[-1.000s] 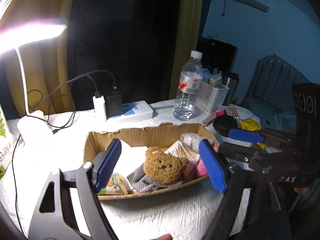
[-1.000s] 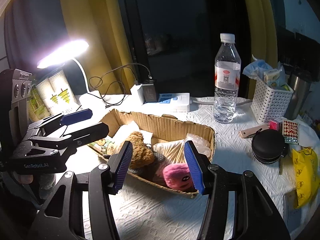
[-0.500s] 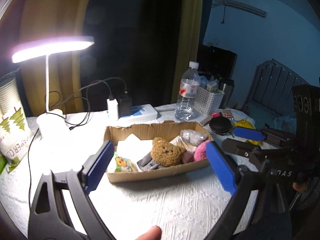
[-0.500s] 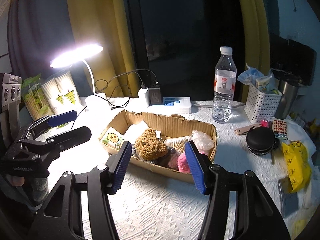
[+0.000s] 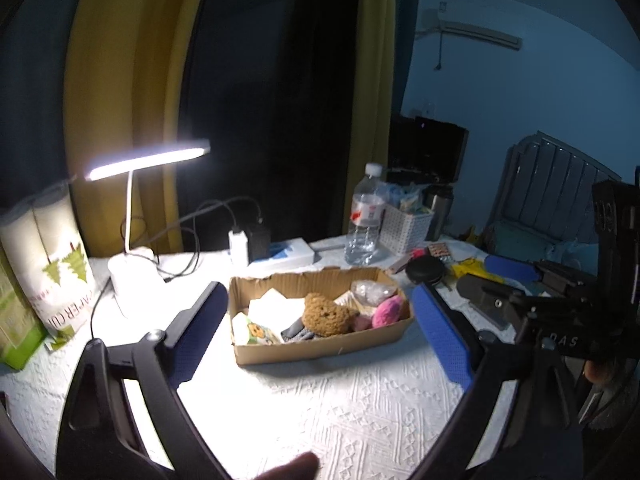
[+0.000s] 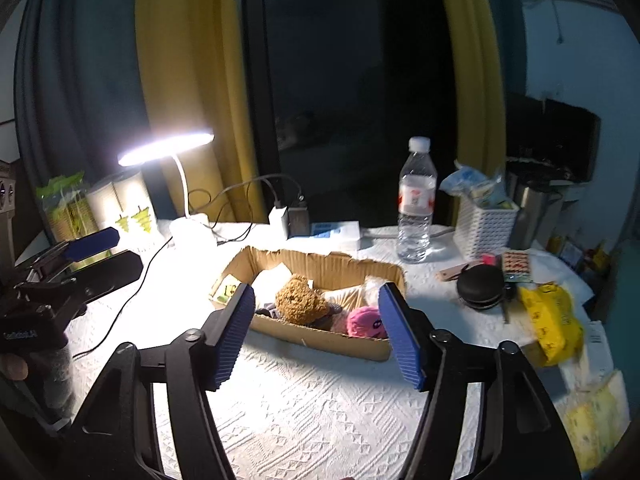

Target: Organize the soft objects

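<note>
Cardboard box (image 5: 320, 346) of soft toys, brown teddy bear (image 5: 326, 314) inside, well beyond left gripper (image 5: 316, 336) spread wide and empty, right gripper (image 6: 318, 332) opening, empty, short of the box.

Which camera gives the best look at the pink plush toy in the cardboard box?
The right wrist view: the pink plush toy shows its dark eyes. In the left wrist view the toy is smaller and featureless.

A: What sits under the brown teddy (image 6: 298, 300) in the cardboard box (image 6: 320, 342)?

B: Can't tell; a grey cloth (image 5: 298, 330) is mostly buried beneath it.

A: The print on the paper cup sleeve (image 5: 60, 276)?

B: Cut short and too blurred to read. The hand (image 5: 290, 470) at the bottom edge shows only a fingertip.
</note>
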A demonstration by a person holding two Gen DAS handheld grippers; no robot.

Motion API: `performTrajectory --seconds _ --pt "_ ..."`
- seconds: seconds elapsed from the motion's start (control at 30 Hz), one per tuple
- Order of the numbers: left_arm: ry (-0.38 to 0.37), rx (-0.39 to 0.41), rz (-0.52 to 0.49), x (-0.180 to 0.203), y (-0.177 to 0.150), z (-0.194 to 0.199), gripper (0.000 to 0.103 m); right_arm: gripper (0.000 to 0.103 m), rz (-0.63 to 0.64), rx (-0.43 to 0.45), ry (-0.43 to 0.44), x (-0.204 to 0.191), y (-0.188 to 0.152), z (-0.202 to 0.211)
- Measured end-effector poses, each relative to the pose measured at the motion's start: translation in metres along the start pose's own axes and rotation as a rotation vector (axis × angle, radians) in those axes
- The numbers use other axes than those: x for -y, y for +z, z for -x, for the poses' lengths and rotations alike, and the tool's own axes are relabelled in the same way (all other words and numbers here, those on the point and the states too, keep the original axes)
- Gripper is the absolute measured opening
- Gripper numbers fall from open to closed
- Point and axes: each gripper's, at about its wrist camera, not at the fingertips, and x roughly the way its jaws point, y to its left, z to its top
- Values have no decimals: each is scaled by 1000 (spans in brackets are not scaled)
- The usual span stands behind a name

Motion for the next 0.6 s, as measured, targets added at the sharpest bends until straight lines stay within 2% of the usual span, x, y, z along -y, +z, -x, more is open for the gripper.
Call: performTrajectory --seconds 0.27,0.6 --pt "26 71 -61 19 20 33 95 71 10 75 -57 -5 15 43" --pt "61 148 -76 29 36 74 95 72 28 168 -119 -13 30 97"
